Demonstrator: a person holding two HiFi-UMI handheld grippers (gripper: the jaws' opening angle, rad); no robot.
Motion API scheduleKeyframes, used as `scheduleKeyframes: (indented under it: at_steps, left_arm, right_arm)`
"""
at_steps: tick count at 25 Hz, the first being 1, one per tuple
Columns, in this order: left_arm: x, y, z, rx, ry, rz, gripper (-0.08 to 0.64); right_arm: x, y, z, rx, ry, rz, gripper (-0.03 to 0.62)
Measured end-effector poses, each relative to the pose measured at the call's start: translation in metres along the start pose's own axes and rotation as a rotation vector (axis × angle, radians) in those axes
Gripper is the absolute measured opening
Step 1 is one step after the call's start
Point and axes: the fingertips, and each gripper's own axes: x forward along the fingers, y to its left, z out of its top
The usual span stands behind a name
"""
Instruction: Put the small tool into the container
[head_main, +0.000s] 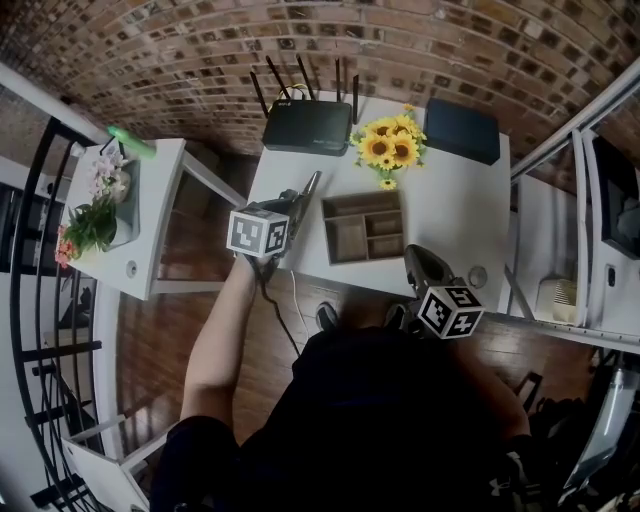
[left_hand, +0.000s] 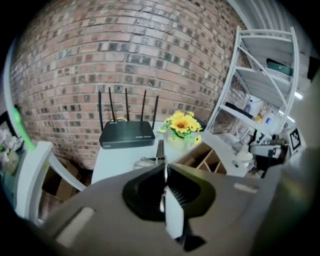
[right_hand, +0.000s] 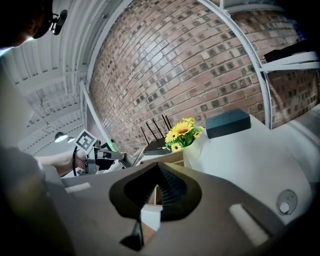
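Left arm (head_main: 213, 340) outstretched — small tool (head_main: 311, 186) clamped

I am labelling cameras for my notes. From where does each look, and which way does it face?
Head view: on the person's head, facing steeply down at the white table; shows the left forearm, left gripper and right gripper.
Left gripper view: on the left gripper, facing along jaws shut on the small tool toward the router.
Right gripper view: on the right gripper, facing its own jaws and the left gripper beyond.
Shared: all three show the sunflowers.
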Motion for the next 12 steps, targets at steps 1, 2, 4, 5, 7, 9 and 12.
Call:
scheduleKeyframes:
  at_steps: [1,2,4,5,7,9,12]
  left_arm:
    - [-0.002,-0.005,0.005,0.033,-0.006,-0.001,0.011]
    - [-0.004,-0.01,0.01,0.065,-0.012,-0.002,0.011]
    - [-0.009,-0.018,0.021,0.114,-0.029,0.001,0.011]
    - [-0.011,-0.022,0.027,0.131,-0.04,0.007,0.011]
    - [-0.016,-0.029,0.038,0.159,-0.061,0.017,0.011]
    - [-0.015,-0.039,0.043,0.187,-0.073,0.011,0.011]
    - [-0.014,-0.053,0.055,0.252,-0.09,0.005,0.011]
  right_arm:
    - [0.0,0.0,-0.001,0.001,0.0,0.0,0.011]
    - [-0.001,0.001,-0.001,0.003,0.0,0.0,0.011]
    - [-0.001,0.001,-0.001,0.006,-0.001,0.001,0.011]
    - [-0.001,0.001,-0.002,0.007,-0.002,0.001,0.011]
    - [-0.003,0.002,-0.003,0.007,-0.003,0.0,0.011]
    - [-0.006,0.001,-0.006,0.006,0.0,-0.005,0.011]
    - [-0.008,0.001,-0.006,0.005,-0.003,-0.009,0.011]
